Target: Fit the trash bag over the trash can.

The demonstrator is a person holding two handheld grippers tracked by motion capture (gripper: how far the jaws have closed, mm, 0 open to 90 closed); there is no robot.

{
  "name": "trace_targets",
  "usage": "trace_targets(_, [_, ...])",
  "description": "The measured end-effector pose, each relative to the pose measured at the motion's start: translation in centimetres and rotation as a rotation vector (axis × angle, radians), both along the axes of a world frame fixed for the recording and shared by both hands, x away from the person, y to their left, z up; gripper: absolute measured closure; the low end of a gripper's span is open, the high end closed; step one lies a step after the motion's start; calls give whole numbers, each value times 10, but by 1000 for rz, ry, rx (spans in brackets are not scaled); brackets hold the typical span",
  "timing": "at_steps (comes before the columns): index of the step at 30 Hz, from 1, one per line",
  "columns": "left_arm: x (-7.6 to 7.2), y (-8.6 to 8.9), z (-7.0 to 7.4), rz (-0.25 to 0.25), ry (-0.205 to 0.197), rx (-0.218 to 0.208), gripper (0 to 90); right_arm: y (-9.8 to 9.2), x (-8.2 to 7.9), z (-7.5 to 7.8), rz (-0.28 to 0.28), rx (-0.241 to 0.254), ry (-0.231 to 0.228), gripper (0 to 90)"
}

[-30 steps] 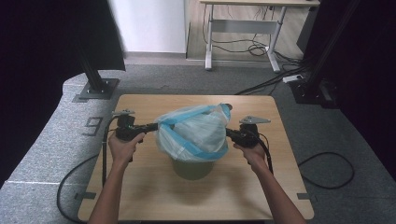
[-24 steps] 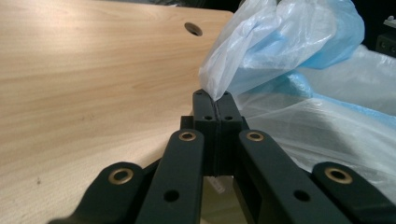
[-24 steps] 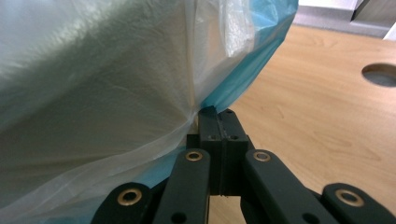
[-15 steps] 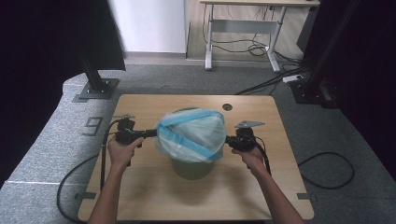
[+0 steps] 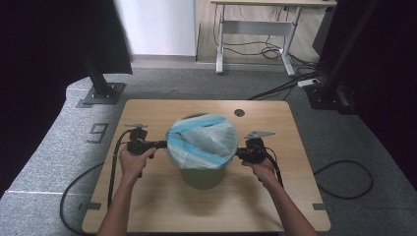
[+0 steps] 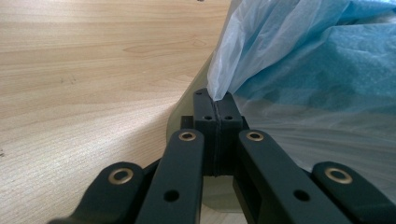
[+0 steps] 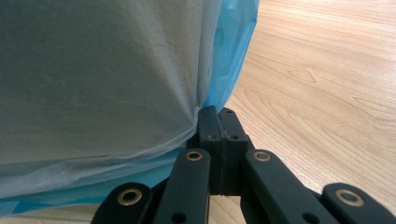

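Observation:
A thin blue plastic bag is stretched over the mouth of an olive-green bin in the middle of the wooden table. My left gripper is at the bag's left edge, shut on a pinch of the film. My right gripper holds the bag's right edge the same way, jaws pressed together on the bag film. In the left gripper view the bin's wall shows just under the bag. The bin's inside is hidden by the bag.
The table has a round cable hole at the back right. Cables trail from both grippers off the front. Black stand bases sit on the grey floor behind the table, and a desk frame farther back.
Both grippers have come down with the bag's edges, the left one more. The bag, bulging high above the bin before, now lies lower and flatter around the rim.

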State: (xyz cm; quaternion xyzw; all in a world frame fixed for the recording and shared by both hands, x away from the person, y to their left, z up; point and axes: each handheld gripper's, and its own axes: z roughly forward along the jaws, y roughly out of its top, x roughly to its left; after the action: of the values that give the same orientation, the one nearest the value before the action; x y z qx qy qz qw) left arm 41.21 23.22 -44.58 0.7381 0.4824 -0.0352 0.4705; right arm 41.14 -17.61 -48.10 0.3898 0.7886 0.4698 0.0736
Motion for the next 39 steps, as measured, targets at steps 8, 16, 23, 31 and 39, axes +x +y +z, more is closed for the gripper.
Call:
trace_targets(8, [-6, 3, 6, 12, -66, 56, 897, 1, -2, 1, -8, -8, -13, 888])
trace_targets(16, [-29, 12, 25, 36, -239, 80, 810, -3, -3, 5, -31, 3, -36, 886])
trace_targets(23, [-46, 21, 53, 39, -363, 32, 557, -6, -5, 7, -33, 9, -43, 883])
trace_targets(31, [-44, 1, 80, -14, -424, 102, 437, -8, -6, 9, -37, 12, -50, 876])
trace_targets(39, [-22, -15, 75, -68, -375, 182, 328, -9, -7, 11, -34, 12, -50, 874])
